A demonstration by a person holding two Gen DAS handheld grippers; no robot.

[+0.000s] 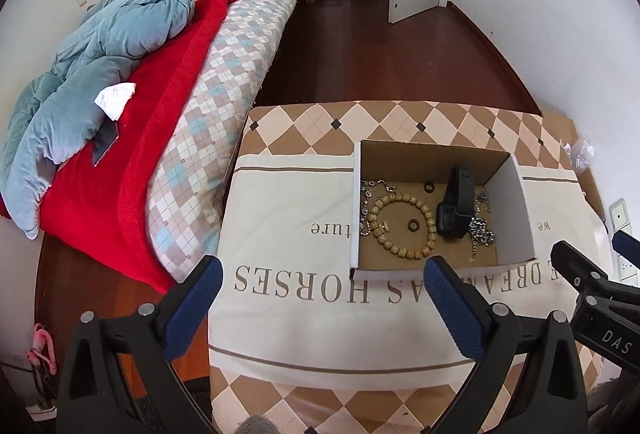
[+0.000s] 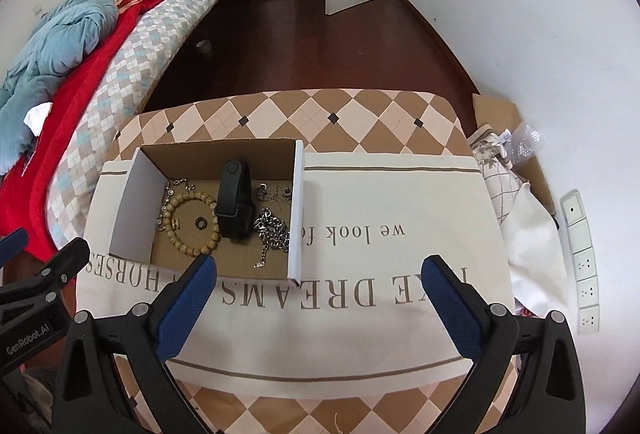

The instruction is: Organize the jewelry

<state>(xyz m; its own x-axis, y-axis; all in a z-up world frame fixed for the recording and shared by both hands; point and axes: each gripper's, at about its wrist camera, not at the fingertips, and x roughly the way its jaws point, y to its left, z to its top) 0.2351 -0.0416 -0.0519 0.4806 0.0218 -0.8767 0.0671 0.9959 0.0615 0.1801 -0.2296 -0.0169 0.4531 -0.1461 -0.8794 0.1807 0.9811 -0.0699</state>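
Note:
An open cardboard box (image 1: 516,210) (image 2: 128,210) stands on a cloth-covered table. Inside lie a wooden bead bracelet (image 1: 404,220) (image 2: 188,200), a black smart band (image 1: 456,210) (image 2: 234,202), silver chains (image 1: 482,230) (image 2: 274,230), a thin chain at the box's left (image 1: 366,202) (image 2: 176,186) and small dark rings (image 1: 413,225) (image 2: 201,223). My left gripper (image 1: 322,280) is open and empty, just short of the box's near edge. My right gripper (image 2: 320,276) is open and empty, near the box's front right corner. Each gripper shows at the edge of the other's view (image 1: 580,274) (image 2: 52,266).
The table cloth (image 1: 288,234) (image 2: 384,202) has printed letters and a diamond border. A bed (image 1: 224,82) (image 2: 132,46) with red and blue bedding lies left. Dark wood floor (image 1: 380,50) runs to an open door. Cardboard, bags and a power strip (image 2: 580,258) sit at the right.

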